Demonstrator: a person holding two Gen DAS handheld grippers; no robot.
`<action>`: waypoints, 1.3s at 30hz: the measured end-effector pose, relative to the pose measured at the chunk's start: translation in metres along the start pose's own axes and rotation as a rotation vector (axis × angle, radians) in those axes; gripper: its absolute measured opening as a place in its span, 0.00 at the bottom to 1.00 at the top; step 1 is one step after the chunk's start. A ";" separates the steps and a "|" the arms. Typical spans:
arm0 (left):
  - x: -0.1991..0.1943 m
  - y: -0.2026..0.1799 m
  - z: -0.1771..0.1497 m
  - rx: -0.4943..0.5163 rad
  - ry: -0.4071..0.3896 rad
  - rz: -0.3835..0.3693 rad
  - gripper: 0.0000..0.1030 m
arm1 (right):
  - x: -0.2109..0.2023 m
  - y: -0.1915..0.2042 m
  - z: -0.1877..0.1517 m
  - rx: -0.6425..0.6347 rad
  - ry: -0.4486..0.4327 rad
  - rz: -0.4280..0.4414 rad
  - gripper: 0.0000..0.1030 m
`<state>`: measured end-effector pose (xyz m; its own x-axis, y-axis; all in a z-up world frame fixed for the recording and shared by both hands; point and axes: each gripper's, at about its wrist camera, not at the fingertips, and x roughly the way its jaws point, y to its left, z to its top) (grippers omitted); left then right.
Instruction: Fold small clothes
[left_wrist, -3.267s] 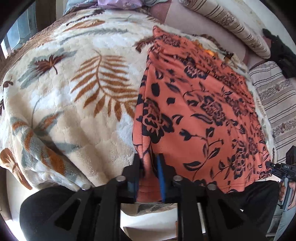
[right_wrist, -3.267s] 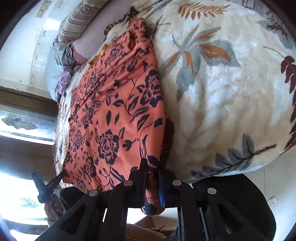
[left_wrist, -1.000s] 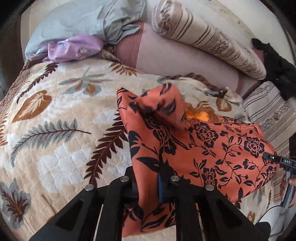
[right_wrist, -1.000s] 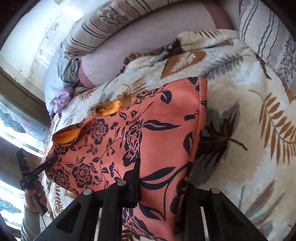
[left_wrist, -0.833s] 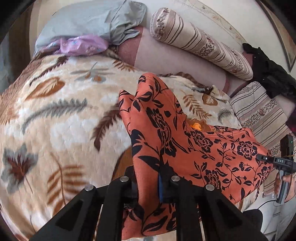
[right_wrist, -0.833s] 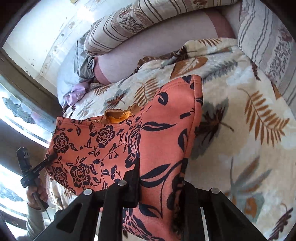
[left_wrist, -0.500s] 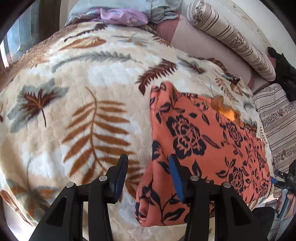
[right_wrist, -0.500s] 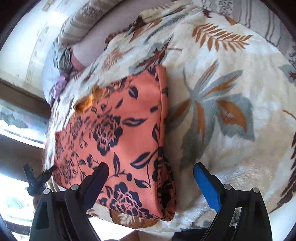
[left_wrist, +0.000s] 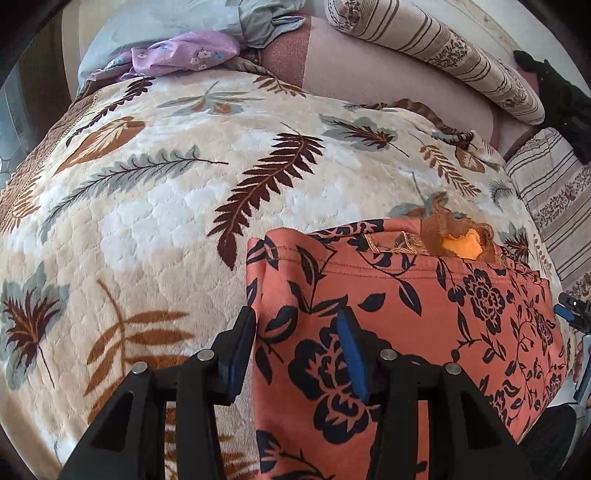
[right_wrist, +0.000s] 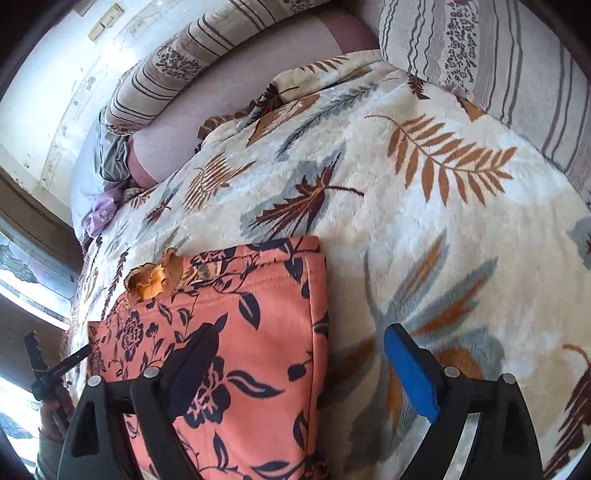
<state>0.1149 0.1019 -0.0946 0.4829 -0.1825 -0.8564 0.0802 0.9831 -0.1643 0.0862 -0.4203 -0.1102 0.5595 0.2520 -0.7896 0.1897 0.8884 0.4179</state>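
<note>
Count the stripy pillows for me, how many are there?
2: a long bolster pillow against the back wall, and a wider stripy cushion at the right side. More may hide.

Orange floral garment (left_wrist: 406, 314) — folded, flat on leaf-print blanket (left_wrist: 147, 206); yellow lining showing.

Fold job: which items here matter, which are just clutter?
Job:
- orange floral garment, folded on the blanket
- left hand-held gripper, open
- right hand-held gripper, open, jaws closing, pressing nothing

Lying about:
- leaf-print blanket
- striped bolster
- purple cloth
- grey-blue cloth
</note>
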 end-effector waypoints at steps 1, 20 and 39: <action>0.004 0.000 0.001 -0.004 0.006 0.001 0.45 | 0.007 0.000 0.002 -0.001 0.012 -0.004 0.77; -0.035 -0.004 0.016 0.049 -0.223 0.057 0.05 | -0.030 0.074 0.032 -0.290 -0.185 -0.224 0.08; -0.096 -0.016 -0.034 0.027 -0.258 -0.014 0.68 | -0.070 0.067 -0.015 0.018 -0.134 0.211 0.81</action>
<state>0.0380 0.1032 -0.0261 0.6875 -0.1911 -0.7006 0.1103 0.9810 -0.1594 0.0470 -0.3726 -0.0336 0.6897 0.3776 -0.6179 0.0705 0.8142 0.5763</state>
